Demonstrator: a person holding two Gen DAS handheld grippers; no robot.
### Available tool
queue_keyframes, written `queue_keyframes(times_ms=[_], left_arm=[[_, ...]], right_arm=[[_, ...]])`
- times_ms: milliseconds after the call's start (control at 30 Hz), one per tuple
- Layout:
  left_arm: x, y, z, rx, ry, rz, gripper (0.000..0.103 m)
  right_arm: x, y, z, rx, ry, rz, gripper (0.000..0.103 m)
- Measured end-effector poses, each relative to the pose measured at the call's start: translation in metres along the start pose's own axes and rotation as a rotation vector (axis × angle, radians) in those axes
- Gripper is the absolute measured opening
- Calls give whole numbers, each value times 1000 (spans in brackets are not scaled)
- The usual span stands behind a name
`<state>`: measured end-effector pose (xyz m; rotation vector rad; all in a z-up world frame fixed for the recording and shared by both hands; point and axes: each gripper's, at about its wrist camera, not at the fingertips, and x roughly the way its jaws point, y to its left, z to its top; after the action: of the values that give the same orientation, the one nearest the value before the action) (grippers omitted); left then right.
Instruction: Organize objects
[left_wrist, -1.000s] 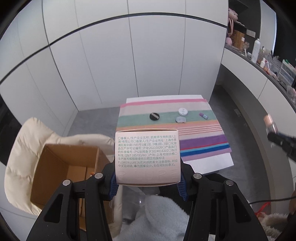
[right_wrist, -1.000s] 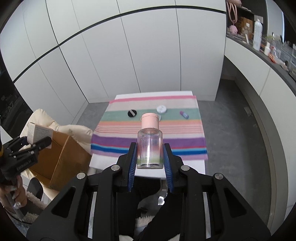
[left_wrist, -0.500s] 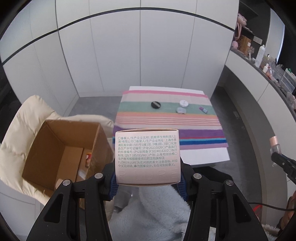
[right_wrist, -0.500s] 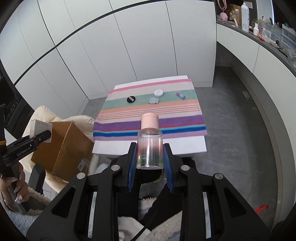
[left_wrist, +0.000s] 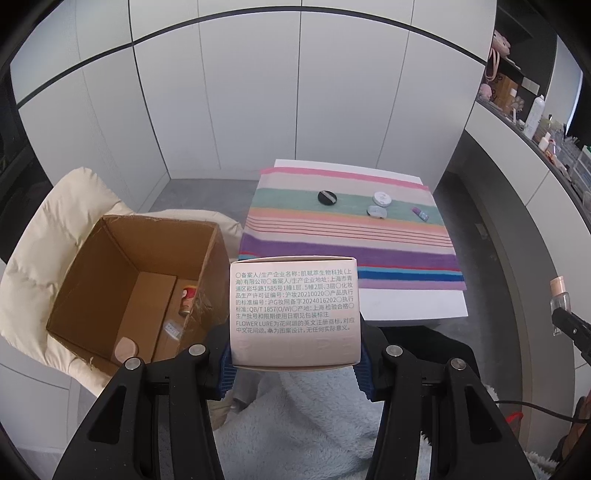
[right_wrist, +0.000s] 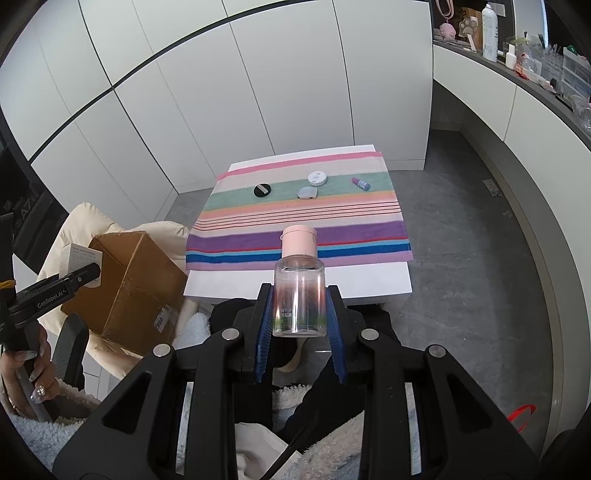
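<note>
Grippers both stay clamped: the left gripper (left_wrist: 293, 363) on a pale pink printed carton (left_wrist: 294, 314), the right gripper (right_wrist: 299, 325) on a clear pink-capped bottle (right_wrist: 299, 291). Just left, the open brown cardboard box (left_wrist: 110, 266) now shows more of its interior, unobstructed above. Beyond, the striped cloth-covered white table (right_wrist: 295, 284) keeps bare front margin.

From my left camera the cardboard box (left_wrist: 125, 280) stands open-topped, so I can pass in from above; a small red bottle (left_wrist: 188, 300) and a pink round item (left_wrist: 125, 348) take up part of its floor. The pink carton (left_wrist: 294, 314) between my fingers blocks the lower middle view. On the worktop (right_wrist: 295, 284), the striped cloth's (right_wrist: 295, 236) near half is bare; a black compact (right_wrist: 262, 190), two round tins and a small tube sit along its far green band.
</note>
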<state>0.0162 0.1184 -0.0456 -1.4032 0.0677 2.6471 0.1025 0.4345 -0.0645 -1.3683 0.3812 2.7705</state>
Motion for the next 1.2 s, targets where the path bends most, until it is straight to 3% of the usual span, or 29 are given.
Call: queue_keyframes(times_ms=[333,633,933,1200], left_arm=[[11,18,-2,-34,24,8,52],[11,57,-17,-122,48,48,52],[-5,124,-49,-268,54,141,52],[-33,188,-93,-417,51,234,52]], right_arm=[[18,7,6,-9,41,-8,28],[43,41,13,-85,80,39,29],[72,120,14,-230,136,190,29],[89,223,-2,-444,196,356,29]])
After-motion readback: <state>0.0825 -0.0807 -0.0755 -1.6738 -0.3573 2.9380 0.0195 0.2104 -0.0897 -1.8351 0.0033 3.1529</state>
